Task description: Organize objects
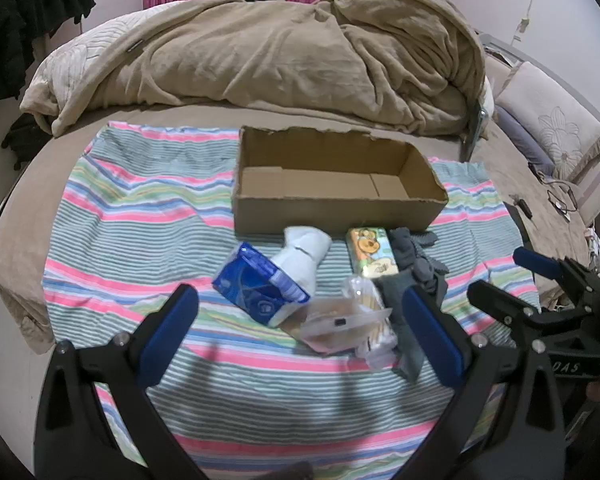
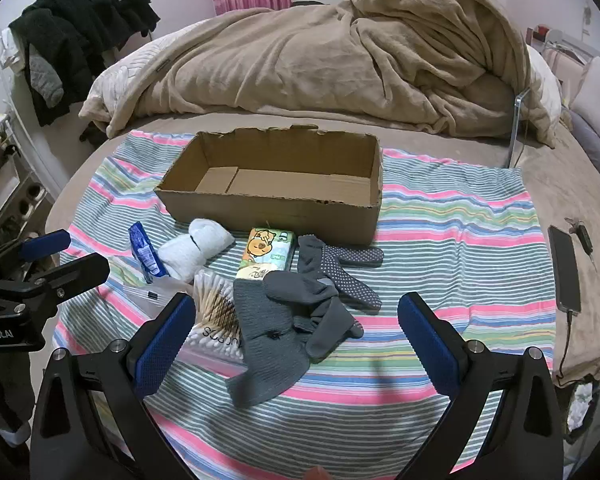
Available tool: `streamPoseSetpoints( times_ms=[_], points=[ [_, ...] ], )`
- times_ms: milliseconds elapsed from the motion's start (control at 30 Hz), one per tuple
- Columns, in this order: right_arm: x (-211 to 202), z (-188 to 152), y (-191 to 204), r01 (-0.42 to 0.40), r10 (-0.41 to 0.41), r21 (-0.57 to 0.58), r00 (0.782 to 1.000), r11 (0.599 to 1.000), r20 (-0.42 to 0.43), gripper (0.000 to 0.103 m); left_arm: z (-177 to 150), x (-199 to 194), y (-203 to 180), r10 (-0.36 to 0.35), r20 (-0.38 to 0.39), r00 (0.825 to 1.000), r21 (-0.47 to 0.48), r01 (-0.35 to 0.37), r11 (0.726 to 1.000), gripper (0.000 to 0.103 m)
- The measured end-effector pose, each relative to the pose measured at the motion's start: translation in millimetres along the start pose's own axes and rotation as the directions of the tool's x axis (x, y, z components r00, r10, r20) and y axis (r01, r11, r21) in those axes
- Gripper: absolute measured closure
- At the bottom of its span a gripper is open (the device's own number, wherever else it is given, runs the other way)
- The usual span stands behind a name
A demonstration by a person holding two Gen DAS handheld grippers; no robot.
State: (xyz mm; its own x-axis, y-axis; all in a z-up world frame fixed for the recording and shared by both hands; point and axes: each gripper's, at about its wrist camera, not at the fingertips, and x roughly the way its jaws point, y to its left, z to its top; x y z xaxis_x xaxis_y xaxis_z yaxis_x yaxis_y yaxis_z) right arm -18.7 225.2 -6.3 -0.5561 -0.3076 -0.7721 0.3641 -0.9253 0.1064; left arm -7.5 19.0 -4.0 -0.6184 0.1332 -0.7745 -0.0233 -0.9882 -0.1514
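An open, empty cardboard box point(image 1: 332, 200) point(image 2: 276, 204) sits on a striped cloth. In front of it lie a blue tissue pack point(image 1: 256, 288) point(image 2: 144, 252), a rolled white sock point(image 1: 304, 256) point(image 2: 198, 248), a cartoon tissue pack point(image 1: 374, 252) point(image 2: 268, 254), a clear bag of cotton swabs point(image 1: 364, 320) point(image 2: 216, 316) and grey socks and gloves point(image 1: 416, 264) point(image 2: 296, 316). My left gripper point(image 1: 300, 336) is open, above the cloth just before the swabs. My right gripper point(image 2: 296, 340) is open over the grey socks; it also shows in the left wrist view point(image 1: 512, 276).
A beige blanket point(image 1: 280, 52) is heaped behind the box. A phone on a cable point(image 2: 565, 268) lies at the right on the bed. Dark clothes point(image 2: 80, 32) hang at the far left. Pillows point(image 1: 548, 120) lie at the right.
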Motion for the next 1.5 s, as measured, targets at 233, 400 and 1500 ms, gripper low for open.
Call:
streamPoseSetpoints(
  times_ms=[233,400,1500],
  points=[
    [0.5,0.3,-1.0,0.002,-0.002,0.0,1.0,1.0,0.0,0.0,0.2,-0.2,2.0,-0.002,0.002,1.0,-0.002,0.002,1.0,0.001],
    [0.4,0.3,-1.2,0.002,-0.002,-0.001,1.0,1.0,0.0,0.0,0.2,0.0,2.2,-0.001,0.002,1.0,-0.001,0.001,1.0,0.001],
    [-0.3,0.9,-2.2,-0.004,0.004,0.002,1.0,1.0,0.004,0.0,-1.6,-2.2,8.2,0.014,0.008,1.0,0.011,-0.015,1.0,0.001]
  ],
)
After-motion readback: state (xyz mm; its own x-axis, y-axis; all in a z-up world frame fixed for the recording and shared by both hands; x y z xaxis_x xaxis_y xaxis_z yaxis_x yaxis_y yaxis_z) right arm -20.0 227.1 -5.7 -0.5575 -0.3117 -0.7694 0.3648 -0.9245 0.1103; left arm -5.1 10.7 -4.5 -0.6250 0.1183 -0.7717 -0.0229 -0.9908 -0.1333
